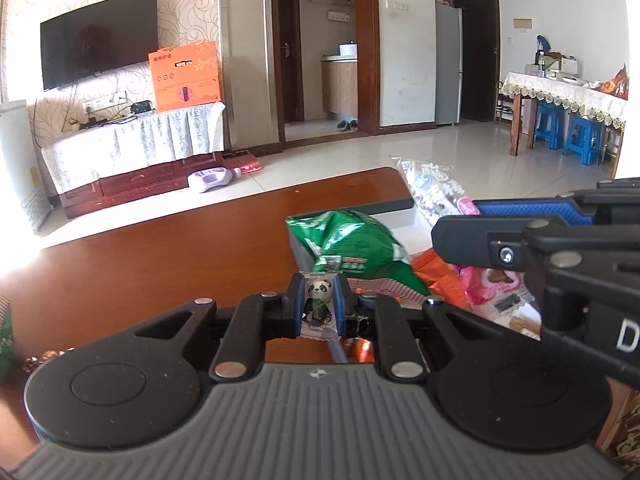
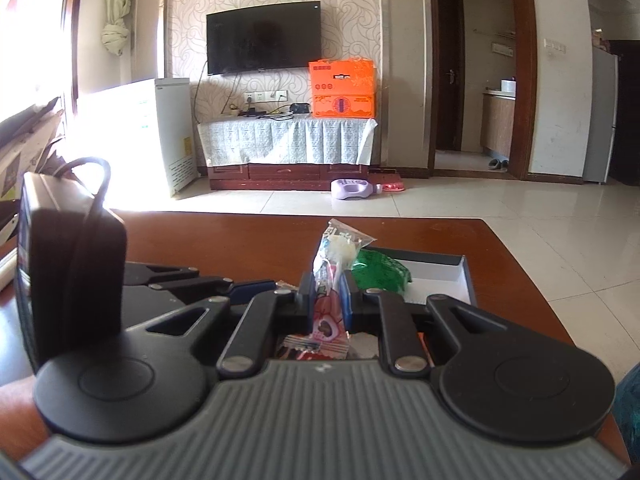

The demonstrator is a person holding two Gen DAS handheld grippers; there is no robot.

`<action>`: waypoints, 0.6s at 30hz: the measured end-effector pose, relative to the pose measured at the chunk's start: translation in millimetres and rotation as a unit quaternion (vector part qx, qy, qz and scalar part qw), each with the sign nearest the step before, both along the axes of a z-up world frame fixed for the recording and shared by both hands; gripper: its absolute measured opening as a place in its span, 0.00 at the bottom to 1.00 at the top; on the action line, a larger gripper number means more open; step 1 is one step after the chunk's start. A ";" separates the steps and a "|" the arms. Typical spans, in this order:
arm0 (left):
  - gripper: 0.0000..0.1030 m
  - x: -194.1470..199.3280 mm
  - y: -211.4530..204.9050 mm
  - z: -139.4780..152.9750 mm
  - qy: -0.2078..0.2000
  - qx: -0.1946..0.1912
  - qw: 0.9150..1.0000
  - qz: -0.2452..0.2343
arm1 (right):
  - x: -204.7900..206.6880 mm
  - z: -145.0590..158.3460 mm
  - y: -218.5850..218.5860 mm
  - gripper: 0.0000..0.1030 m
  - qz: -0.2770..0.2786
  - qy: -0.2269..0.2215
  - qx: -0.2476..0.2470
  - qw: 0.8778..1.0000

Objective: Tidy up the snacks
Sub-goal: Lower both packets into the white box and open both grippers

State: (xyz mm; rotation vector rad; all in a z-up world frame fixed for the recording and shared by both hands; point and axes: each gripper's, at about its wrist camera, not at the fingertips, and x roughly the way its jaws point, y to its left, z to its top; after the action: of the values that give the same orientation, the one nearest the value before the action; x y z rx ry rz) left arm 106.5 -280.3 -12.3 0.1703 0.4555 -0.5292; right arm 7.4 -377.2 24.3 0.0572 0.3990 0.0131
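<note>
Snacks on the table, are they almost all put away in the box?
Partly. A green bag already lies in the white box. The left gripper is shut on a panda packet, the right gripper on a pink packet. Orange and pink packets still wait.

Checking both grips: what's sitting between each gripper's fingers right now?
Left gripper pinches a panda packet; right gripper pinches a pink snack packet, each in its wrist view.
</note>
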 end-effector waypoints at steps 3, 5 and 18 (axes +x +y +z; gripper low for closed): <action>0.18 -1.0 -9.7 -1.7 0.002 -0.004 1.000 -0.009 | -0.9 -1.9 -6.8 0.16 -0.009 0.002 0.003 1.000; 0.18 -2.6 -15.5 -2.2 0.002 -0.006 1.000 -0.014 | -1.8 -2.7 -10.8 0.16 -0.014 0.003 0.005 1.000; 0.18 7.0 -37.1 -10.3 0.025 -0.017 0.999 -0.030 | -3.3 -5.7 -22.5 0.16 -0.032 0.010 0.014 0.999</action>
State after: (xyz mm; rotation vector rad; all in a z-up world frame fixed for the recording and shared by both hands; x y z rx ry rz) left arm 113.5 -317.4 -22.6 0.1378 0.4912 -0.6018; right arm 4.1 -399.8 18.6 0.0974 0.4178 -0.0453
